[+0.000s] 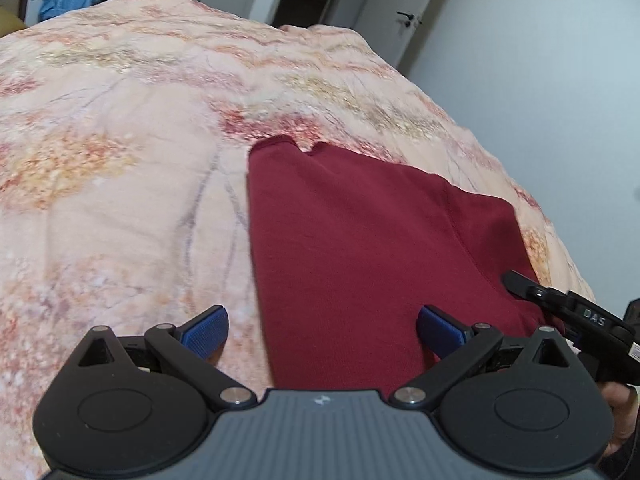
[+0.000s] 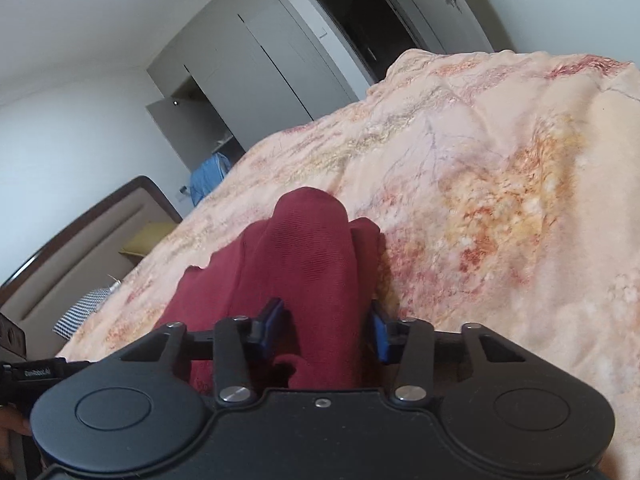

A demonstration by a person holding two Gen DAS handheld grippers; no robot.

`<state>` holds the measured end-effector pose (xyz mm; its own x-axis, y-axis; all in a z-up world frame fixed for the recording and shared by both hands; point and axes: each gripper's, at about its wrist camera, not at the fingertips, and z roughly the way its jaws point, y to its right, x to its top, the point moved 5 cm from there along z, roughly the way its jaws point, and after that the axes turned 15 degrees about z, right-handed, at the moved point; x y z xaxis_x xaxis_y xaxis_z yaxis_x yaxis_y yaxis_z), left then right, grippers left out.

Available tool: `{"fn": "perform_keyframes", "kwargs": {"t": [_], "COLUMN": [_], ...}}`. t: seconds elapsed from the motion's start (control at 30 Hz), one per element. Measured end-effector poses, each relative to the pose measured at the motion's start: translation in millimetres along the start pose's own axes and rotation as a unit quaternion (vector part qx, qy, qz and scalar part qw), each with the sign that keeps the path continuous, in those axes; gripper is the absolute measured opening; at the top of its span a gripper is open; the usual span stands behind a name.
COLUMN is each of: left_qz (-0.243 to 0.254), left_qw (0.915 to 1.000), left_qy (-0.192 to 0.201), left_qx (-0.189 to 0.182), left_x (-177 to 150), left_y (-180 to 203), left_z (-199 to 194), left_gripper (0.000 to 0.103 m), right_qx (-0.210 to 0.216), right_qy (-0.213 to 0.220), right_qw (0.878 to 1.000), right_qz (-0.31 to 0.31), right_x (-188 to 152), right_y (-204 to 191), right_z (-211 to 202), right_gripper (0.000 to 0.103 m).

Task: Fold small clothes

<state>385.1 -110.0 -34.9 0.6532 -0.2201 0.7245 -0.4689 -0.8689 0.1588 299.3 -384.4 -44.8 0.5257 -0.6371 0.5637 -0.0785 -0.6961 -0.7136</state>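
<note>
A dark red garment (image 1: 360, 240) lies flat on the floral bedspread (image 1: 120, 160). My left gripper (image 1: 322, 330) is open, hovering over the garment's near left edge; its left pad is over the bedspread, its right pad over the cloth. In the right wrist view the same garment (image 2: 308, 248) bulges up in a raised fold between my right gripper's (image 2: 326, 330) blue pads. The jaws stand partly closed around that bunched fold, and whether they pinch it I cannot tell. The right gripper's tip shows in the left wrist view (image 1: 516, 280) at the garment's right edge.
The bed's right edge (image 1: 560, 240) drops off toward a white wall. A blue cloth (image 2: 210, 176) hangs by a grey wardrobe (image 2: 260, 60). A headboard (image 2: 80, 240), a yellow pillow (image 2: 148, 236) and a checked cloth (image 2: 80, 312) are at the left. A door (image 1: 408, 20) stands beyond.
</note>
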Motion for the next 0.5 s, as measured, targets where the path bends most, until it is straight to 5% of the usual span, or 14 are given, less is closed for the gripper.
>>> {"fn": "perform_keyframes", "kwargs": {"t": [0.2, 0.5], "left_qz": [0.015, 0.018], "left_qw": [0.9991, 0.9988], "left_qy": [0.001, -0.014], "left_qx": [-0.039, -0.043], "left_x": [6.1, 7.0], "left_y": [12.3, 8.2], "left_z": [0.4, 3.5], "left_gripper": [0.101, 0.090], "right_qx": [-0.008, -0.024], "right_qy": [-0.001, 0.006], "right_qw": [1.000, 0.998], "right_qz": [-0.014, -0.056], "right_x": [-1.1, -3.5], "right_y": [-8.7, -27.2], "right_z": [-2.1, -6.9], "right_gripper": [0.037, 0.031]}}
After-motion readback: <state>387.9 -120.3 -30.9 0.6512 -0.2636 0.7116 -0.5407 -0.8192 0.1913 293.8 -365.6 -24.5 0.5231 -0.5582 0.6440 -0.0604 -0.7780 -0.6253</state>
